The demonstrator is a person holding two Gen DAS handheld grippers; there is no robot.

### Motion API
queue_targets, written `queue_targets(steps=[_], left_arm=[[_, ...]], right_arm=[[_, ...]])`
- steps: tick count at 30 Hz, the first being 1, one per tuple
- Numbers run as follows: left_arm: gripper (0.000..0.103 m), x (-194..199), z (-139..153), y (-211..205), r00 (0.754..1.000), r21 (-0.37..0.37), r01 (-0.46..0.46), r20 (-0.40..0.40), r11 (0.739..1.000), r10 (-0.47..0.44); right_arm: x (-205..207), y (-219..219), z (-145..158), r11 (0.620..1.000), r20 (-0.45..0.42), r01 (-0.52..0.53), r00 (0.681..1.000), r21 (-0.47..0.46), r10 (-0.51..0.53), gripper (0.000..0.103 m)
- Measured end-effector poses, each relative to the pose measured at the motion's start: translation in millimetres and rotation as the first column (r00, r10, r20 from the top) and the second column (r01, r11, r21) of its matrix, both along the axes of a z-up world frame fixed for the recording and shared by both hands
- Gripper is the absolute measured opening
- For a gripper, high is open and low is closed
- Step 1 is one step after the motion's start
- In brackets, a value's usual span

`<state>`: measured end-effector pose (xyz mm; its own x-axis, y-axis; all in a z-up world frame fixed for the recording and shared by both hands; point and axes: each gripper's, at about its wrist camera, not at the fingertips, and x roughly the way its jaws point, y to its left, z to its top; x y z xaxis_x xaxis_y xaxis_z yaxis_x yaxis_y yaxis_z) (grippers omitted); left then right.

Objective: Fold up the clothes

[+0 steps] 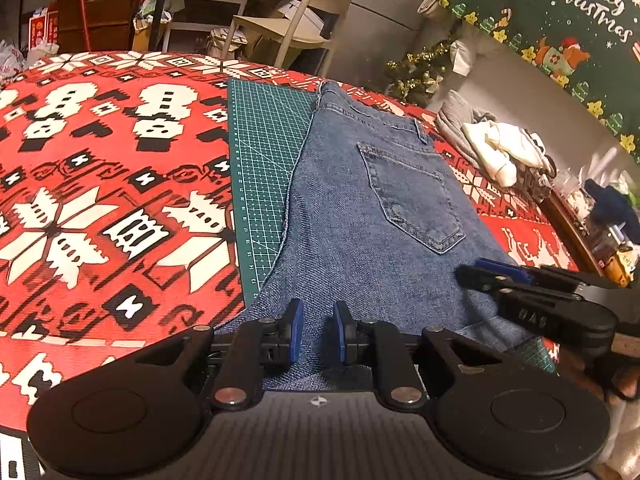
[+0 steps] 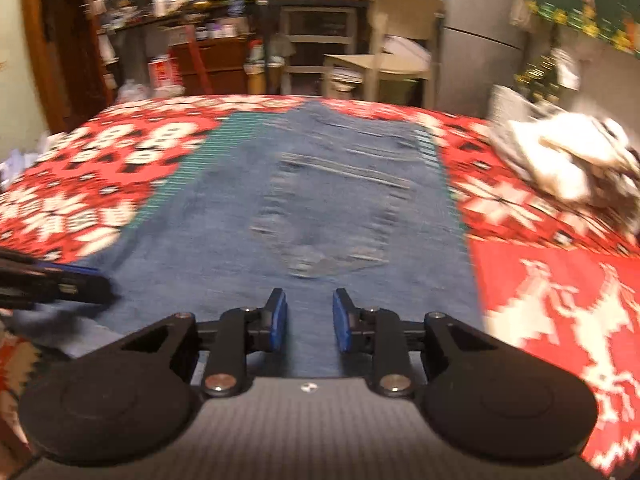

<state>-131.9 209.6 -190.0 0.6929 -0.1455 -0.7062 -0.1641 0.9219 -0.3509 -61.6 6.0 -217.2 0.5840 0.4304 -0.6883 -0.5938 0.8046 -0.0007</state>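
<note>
Blue jeans point(image 1: 360, 208) lie folded lengthwise on a green cutting mat point(image 1: 260, 152), back pocket point(image 1: 412, 196) facing up. My left gripper point(image 1: 318, 332) hovers over the near end of the denim. Its blue pads stand a little apart with nothing pinched between them. My right gripper point(image 1: 476, 276) reaches in from the right over the jeans' near right edge. In the blurred right wrist view the right gripper point(image 2: 310, 320) is open above the jeans point(image 2: 320, 200), with only flat denim behind the gap. The left gripper point(image 2: 92, 280) shows at that view's left edge.
A red Christmas tablecloth point(image 1: 100, 180) covers the table. A pile of grey and white clothes point(image 1: 492, 144) sits at the far right. Beyond the table's far edge stand a pale chair point(image 1: 296, 28) and cluttered shelves. Small items crowd the right rim.
</note>
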Motion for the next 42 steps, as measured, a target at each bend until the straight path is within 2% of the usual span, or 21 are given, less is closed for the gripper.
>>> queue_targets(steps=[3, 5, 9, 11, 12, 15, 18, 20, 23, 29, 33, 35, 38, 41, 42], left_arm=[[0.016, -0.2, -0.4, 2.4, 1.0, -0.017, 0.0, 0.001, 1.0, 0.0], [0.016, -0.3, -0.7, 3.9, 1.0, -0.027, 0.0, 0.001, 1.0, 0.0], [0.016, -0.5, -0.7, 3.8, 1.0, -0.029, -0.002, 0.002, 1.0, 0.002], [0.016, -0.4, -0.7, 3.6, 1.0, -0.029, -0.004, 0.001, 1.0, 0.004], [0.016, -0.5, -0.8, 3.8, 1.0, -0.031, -0.004, 0.001, 1.0, 0.004], [0.016, -0.9, -1.1, 4.5, 1.0, -0.036, -0.006, 0.0, 0.999, 0.006], [0.016, -1.5, -0.9, 3.5, 1.0, -0.034, -0.005, 0.001, 0.999, 0.005], [0.016, -1.6, -1.0, 3.9, 1.0, -0.035, -0.004, 0.001, 0.999, 0.004], [0.016, -1.8, -1.7, 5.4, 1.0, -0.042, -0.004, 0.003, 0.999, 0.005], [0.016, -1.6, -1.7, 5.5, 1.0, -0.046, -0.004, 0.005, 0.999, 0.004], [0.016, -2.0, -0.2, 4.4, 1.0, -0.041, -0.005, 0.003, 0.999, 0.005], [0.015, -2.8, 3.0, 2.7, 1.0, -0.043, -0.004, 0.004, 0.999, 0.004], [0.015, -4.1, 13.5, -4.5, 0.998, -0.059, 0.034, 0.047, 0.998, -0.032], [0.015, 2.7, 16.4, -17.3, 0.996, -0.027, 0.067, 0.057, 0.997, -0.065], [0.015, 6.7, 12.7, -20.7, 0.997, -0.016, 0.072, 0.036, 0.997, -0.072]], right_arm=[[13.1, -31.7, 1.5, 0.998, -0.002, 0.061, 0.998, 0.023, -0.061, 0.027], [19.8, -47.9, 1.2, 0.994, -0.008, 0.108, 0.994, 0.028, -0.108, 0.029], [27.9, -69.6, 4.7, 0.983, -0.052, 0.168, 0.985, 0.067, -0.165, 0.03], [27.9, -65.7, 9.4, 0.984, -0.037, 0.161, 0.987, 0.074, -0.158, 0.022], [28.7, -61.6, 12.0, 0.985, -0.032, 0.151, 0.988, 0.079, -0.149, 0.012], [33.2, -47.8, 15.5, 0.988, -0.018, 0.133, 0.991, 0.083, -0.132, 0.005], [41.0, -38.9, 10.2, 0.987, -0.042, 0.138, 0.99, 0.079, -0.135, 0.004], [43.8, -41.6, 3.0, 0.986, -0.058, 0.149, 0.988, 0.078, -0.144, 0.0], [38.7, -54.3, 1.6, 0.985, -0.054, 0.152, 0.987, 0.078, -0.148, 0.001], [30.6, -85.4, -1.9, 0.975, -0.104, 0.205, 0.975, 0.08, -0.196, 0.003], [24.1, -93.6, 9.1, 0.969, -0.109, 0.224, 0.971, 0.104, -0.213, 0.006], [17.7, -88.7, 19.9, 0.974, -0.071, 0.194, 0.98, 0.113, -0.187, 0.006], [8.2, -73.7, 32.3, 0.987, -0.016, 0.12, 0.993, 0.11, -0.119, 0.006], [6.3, -55.9, 27.4, 0.993, -0.03, 0.067, 0.997, 0.1, -0.065, 0.006], [6.5, -50.8, 23.6, 0.994, -0.042, 0.06, 0.997, 0.093, -0.057, 0.006]])
